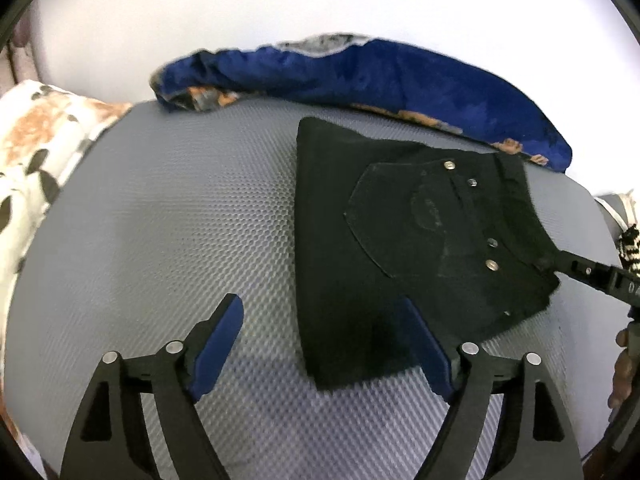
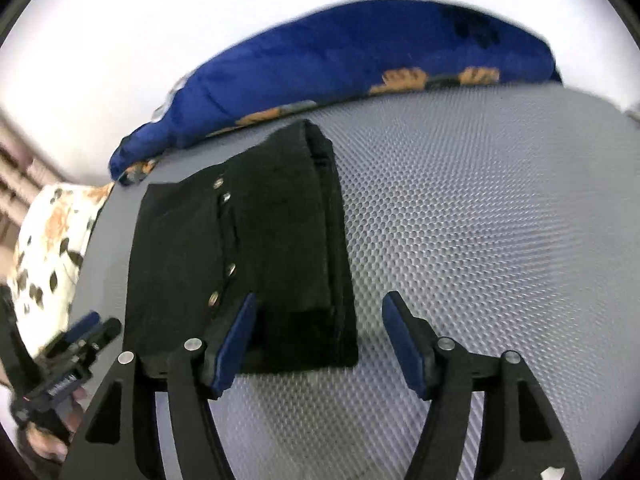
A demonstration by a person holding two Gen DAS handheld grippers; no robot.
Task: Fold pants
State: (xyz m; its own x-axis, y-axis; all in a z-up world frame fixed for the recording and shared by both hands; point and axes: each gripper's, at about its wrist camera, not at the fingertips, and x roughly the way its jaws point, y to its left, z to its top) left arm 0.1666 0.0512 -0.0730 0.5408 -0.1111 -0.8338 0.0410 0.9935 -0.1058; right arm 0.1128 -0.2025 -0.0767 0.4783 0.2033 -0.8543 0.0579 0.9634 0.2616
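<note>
Black pants (image 1: 400, 240) lie folded into a compact stack on the grey dimpled mat (image 1: 160, 220), back pocket and metal rivets facing up. My left gripper (image 1: 320, 304) hovers open over the stack's near left corner, and its pads do not press the cloth. One of the right gripper's fingers (image 1: 580, 270) pokes in at the stack's right corner. In the right wrist view the pants (image 2: 240, 240) sit left of centre. My right gripper (image 2: 320, 298) stands open over their near right edge, one finger above the cloth, the other above the mat (image 2: 480, 200). The left gripper (image 2: 92, 328) shows at lower left.
A blue cushion with orange print (image 1: 400, 80) (image 2: 360, 60) lies along the mat's far edge against a white wall. A white cloth with brown and black blotches (image 1: 40, 152) (image 2: 52, 240) sits at the left. A hand (image 1: 624, 360) shows at the right edge.
</note>
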